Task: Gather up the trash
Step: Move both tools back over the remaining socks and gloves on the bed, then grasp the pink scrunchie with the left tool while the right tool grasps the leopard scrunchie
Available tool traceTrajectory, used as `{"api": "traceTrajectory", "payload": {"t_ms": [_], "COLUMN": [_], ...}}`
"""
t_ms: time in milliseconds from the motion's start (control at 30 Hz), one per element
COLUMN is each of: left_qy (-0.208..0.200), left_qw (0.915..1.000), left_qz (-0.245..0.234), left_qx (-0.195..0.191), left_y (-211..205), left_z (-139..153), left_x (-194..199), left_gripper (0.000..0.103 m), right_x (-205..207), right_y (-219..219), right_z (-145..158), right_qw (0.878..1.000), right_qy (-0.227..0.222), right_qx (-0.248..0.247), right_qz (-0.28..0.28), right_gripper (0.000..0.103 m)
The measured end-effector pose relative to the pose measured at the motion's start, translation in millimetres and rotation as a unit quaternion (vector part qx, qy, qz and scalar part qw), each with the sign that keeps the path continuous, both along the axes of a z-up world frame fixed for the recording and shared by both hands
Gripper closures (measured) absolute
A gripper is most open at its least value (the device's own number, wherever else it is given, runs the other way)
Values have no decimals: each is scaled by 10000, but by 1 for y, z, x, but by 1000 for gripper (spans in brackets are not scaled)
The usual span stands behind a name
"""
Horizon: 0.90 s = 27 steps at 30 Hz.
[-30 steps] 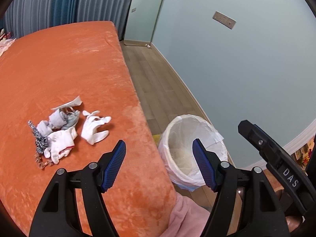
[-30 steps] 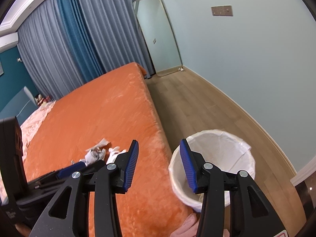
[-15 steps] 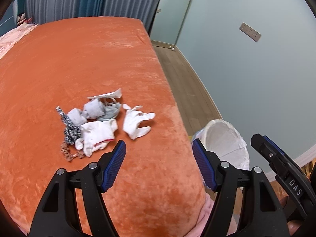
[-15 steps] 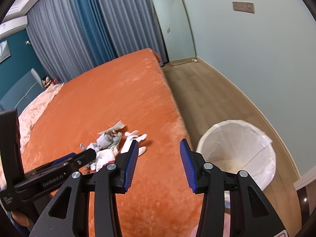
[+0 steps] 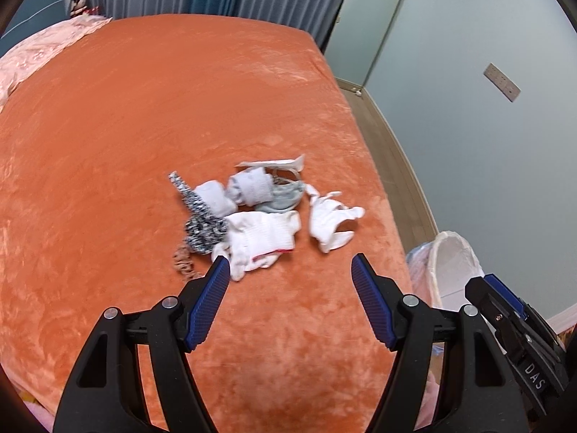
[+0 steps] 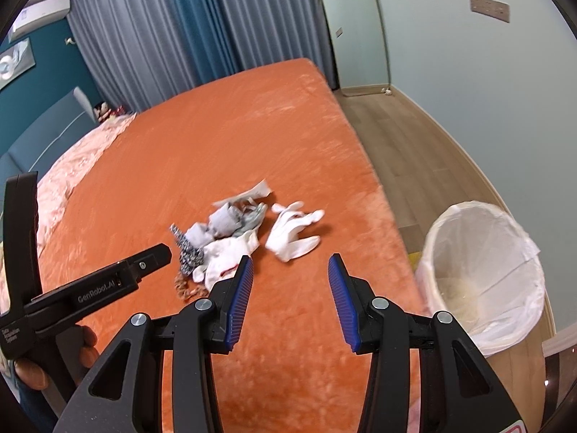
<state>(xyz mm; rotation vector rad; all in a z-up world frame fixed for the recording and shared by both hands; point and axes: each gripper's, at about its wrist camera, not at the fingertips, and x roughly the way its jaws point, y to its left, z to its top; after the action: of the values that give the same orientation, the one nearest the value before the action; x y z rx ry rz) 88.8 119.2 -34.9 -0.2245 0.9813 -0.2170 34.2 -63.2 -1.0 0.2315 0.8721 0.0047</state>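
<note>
Over the orange bedspread (image 5: 151, 115), seen from the left wrist, the left gripper (image 5: 290, 267) hangs with its blue-padded jaws spread wide and nothing between them. Just beyond its tips lies the pile of trash (image 5: 252, 209): a white glove (image 5: 331, 223) on the right, a white sock with a red edge (image 5: 263, 238), rolled grey socks (image 5: 252, 187), a speckled black-and-white piece (image 5: 202, 227), a brownish scrap (image 5: 184, 263) and a strip of white paper (image 5: 274, 163) at the far side. The lined bin (image 5: 454, 263) stands on the floor at the bed's right edge, and part of the right gripper (image 5: 512, 317) shows in front of it.

Across the right wrist view, the right gripper (image 6: 290, 265) likewise has its jaws apart and empty, narrower than the left pair, above bare bedspread (image 6: 234, 137). The trash (image 6: 238, 231) lies just ahead, slightly left. The bin (image 6: 487, 281), with its white liner, stands to the right on the wooden floor (image 6: 396, 144). A hand (image 6: 54, 357) grips the left gripper (image 6: 162, 252) at the left edge.
</note>
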Motion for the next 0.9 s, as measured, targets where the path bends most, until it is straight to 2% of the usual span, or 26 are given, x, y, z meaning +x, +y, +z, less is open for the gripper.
{"api": "traceTrajectory", "payload": {"t_ms": [400, 900], "left_qy": [514, 1156], "left_qw": [9975, 9906], "left_qz": [464, 704], "left_qx": [168, 185], "left_y": [59, 83], "left_z": [-54, -120], "left_x": [2, 27], "left_gripper": [37, 39], "right_x": [13, 49], "right_y": [50, 83], "right_z": [-49, -105], "right_qw": [9984, 9943], "right_qy": [435, 924], "right_qx": [13, 141], "right_qz": [352, 510], "right_gripper": [60, 60]}}
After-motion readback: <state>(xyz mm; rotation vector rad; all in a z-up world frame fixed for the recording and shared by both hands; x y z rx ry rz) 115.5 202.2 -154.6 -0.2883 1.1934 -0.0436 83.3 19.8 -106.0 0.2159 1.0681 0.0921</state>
